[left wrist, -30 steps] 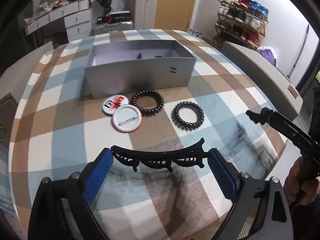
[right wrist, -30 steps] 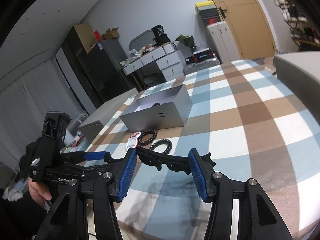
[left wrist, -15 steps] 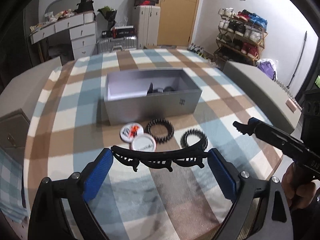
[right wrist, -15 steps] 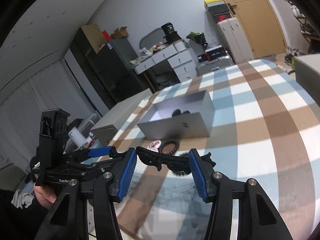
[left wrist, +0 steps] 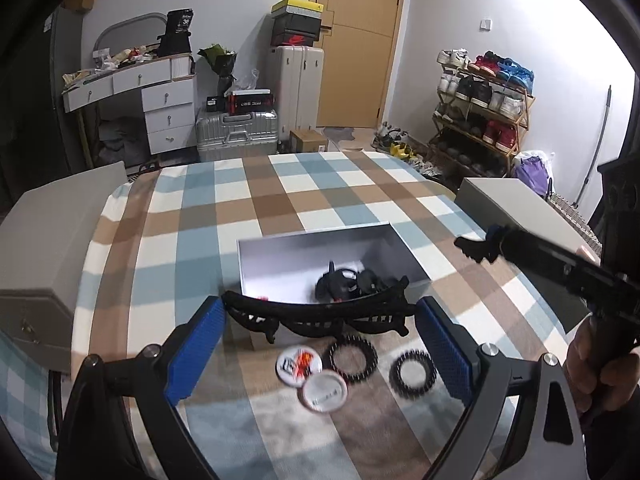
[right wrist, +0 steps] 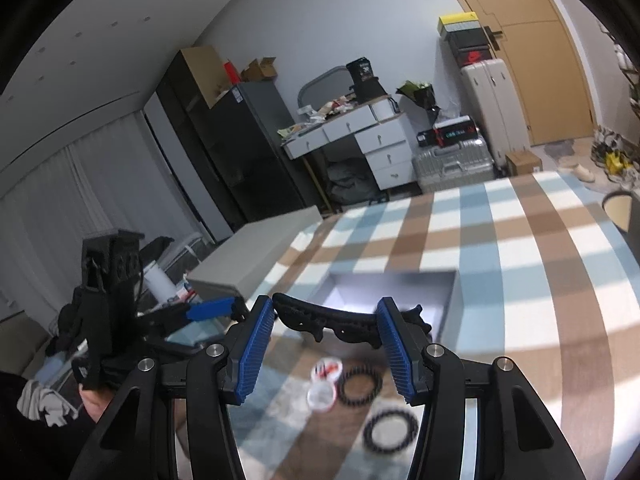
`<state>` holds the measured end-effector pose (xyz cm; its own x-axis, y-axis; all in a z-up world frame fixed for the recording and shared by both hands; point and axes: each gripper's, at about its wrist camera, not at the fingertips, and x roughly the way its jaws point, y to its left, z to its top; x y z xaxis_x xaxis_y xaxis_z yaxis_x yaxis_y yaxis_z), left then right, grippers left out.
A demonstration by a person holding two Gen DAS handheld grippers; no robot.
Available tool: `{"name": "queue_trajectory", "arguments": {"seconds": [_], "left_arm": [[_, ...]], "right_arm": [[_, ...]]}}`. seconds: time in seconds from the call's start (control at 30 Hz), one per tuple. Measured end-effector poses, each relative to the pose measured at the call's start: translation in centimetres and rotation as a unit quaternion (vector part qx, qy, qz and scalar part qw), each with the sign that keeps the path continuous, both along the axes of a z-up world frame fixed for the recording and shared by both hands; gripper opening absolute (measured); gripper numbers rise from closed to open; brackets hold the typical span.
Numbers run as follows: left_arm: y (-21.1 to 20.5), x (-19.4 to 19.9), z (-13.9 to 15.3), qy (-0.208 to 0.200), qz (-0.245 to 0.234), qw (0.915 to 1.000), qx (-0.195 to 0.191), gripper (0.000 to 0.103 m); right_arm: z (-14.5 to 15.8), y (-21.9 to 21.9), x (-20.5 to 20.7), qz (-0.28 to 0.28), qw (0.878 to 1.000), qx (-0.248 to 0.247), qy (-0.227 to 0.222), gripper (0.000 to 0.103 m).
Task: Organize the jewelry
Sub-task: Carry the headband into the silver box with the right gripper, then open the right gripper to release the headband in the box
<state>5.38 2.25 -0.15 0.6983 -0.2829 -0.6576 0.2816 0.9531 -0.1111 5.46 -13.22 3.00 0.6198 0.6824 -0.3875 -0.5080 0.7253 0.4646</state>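
Note:
A long black hair clip spans the blue pads of my left gripper, which is shut on it. My right gripper is shut on a second black hair clip; in the left wrist view it comes in from the right, its clip's tip over the table. Both clips hang above the near wall of an open grey box holding dark items. Below lie two round badges and two black spiral hair ties.
The checked tablecloth covers the whole table. Grey padded blocks stand at its left edge and right edge. A person's hand grips the right tool. Suitcases, drawers and a shoe rack stand beyond.
Both grippers have risen and moved forward with their clips, from above the badges and hair ties to the box's near wall. The box's inside now shows more.

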Motion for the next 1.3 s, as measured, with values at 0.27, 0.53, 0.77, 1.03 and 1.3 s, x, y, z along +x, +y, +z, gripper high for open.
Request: {"name": "queue_trajectory", "arguments": {"seconds": [0.27,0.53,0.77,1.03,1.3], "left_arm": [[0.1,3.4,-1.0,0.018,-0.011,0.9997,-0.007,0.092],[-0.5,5.4,-2.6,0.044,-0.025,0.9987,-0.008,0.092],[-0.7,6.1,-3.4,0.058,-0.032,0.9978,-0.005,0.092],[-1.0,6.7,-3.7,0.069,-0.041,0.9967,-0.011,0.092],[-1.2,7.6,-4.1,0.089,-0.049,0.9948,-0.012,0.092]], "right_arm": [[0.4,1.3,5.2,0.01,1.0,0.017,0.022,0.052],[-2.2,2.3,9.6,0.014,0.996,0.032,0.087,0.052],[-4.0,3.3,10.4,0.02,0.995,0.009,0.093,0.052],[-5.7,3.9,11.4,0.02,0.992,-0.004,0.121,0.053],[-5.4,3.9,11.3,0.011,0.994,-0.011,0.111,0.054]]}}
